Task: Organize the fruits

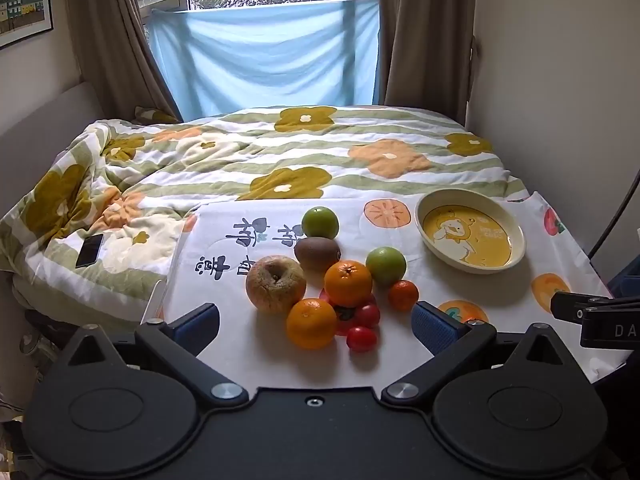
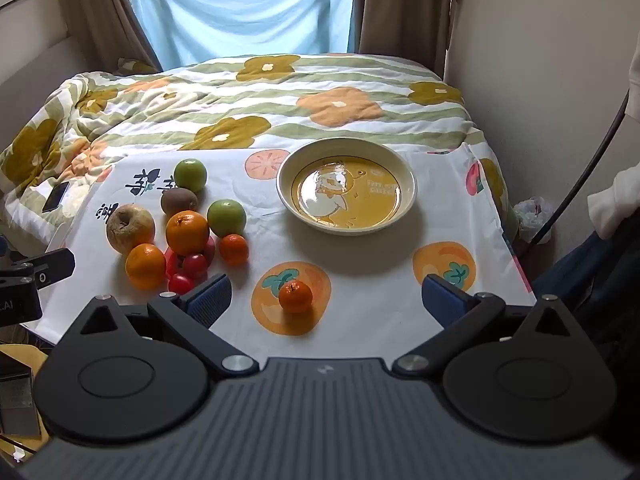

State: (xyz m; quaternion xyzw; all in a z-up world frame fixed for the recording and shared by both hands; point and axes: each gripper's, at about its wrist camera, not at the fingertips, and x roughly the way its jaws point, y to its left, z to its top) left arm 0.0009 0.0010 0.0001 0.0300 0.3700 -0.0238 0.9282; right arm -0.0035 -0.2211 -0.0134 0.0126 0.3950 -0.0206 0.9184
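A pile of fruit lies on the white printed cloth: a wrinkled apple [image 1: 275, 289], a kiwi [image 1: 317, 252], two green fruits [image 1: 320, 222] [image 1: 385, 265], two oranges [image 1: 348, 283] [image 1: 311, 322], a small mandarin [image 1: 403, 295] and red tomatoes [image 1: 361, 338]. An empty yellow-and-cream plate [image 1: 470, 237] [image 2: 347, 185] stands to the right. A lone mandarin [image 2: 295, 296] lies between my right gripper's open fingers. My left gripper [image 1: 316, 320] is open and empty, just short of the pile. My right gripper [image 2: 326, 298] is open and empty.
The cloth covers a small table [image 2: 360, 256] set against a bed with a flowered quilt [image 1: 280, 152]. A phone [image 1: 89, 250] lies on the quilt at the left. A wall stands close on the right. Curtains and a window are behind.
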